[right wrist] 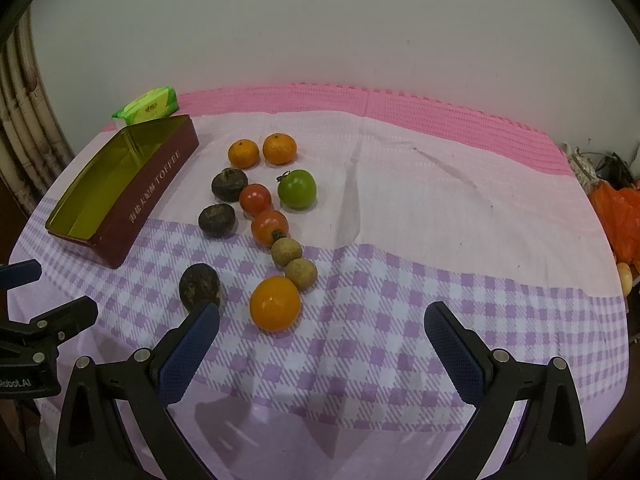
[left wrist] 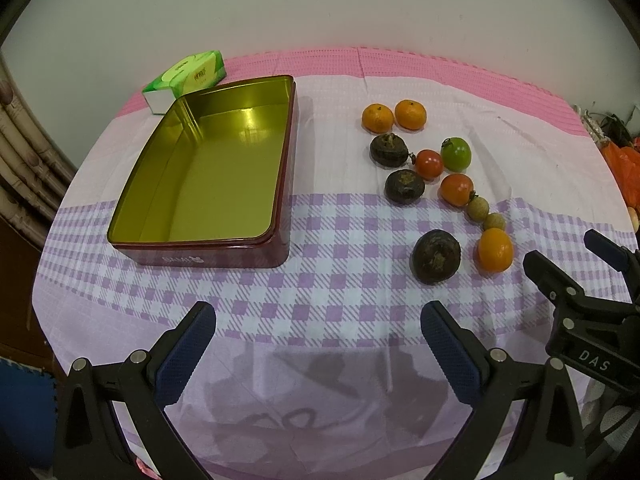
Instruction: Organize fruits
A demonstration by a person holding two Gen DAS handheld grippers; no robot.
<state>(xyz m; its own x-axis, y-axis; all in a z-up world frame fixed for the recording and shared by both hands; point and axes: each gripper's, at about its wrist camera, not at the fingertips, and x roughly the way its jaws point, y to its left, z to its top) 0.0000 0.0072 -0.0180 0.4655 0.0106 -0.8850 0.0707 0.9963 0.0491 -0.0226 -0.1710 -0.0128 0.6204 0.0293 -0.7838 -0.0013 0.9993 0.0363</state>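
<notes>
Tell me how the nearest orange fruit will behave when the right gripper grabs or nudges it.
The nearest orange fruit looks round and smooth, so it probably rolls if nudged, perhaps into the two small brown fruits just behind it. Its glossy skin may slip between the pads, though their ribbed texture should help. The right gripper stands open, wide enough to straddle it.

The left finger [right wrist: 192,340] of the right gripper covers the near edge of a dark fruit [right wrist: 198,284]. The tin [left wrist: 208,256] hides part of the tissue pack [left wrist: 188,76]. An orange bag [right wrist: 616,216] is cut off at the right edge.
</notes>
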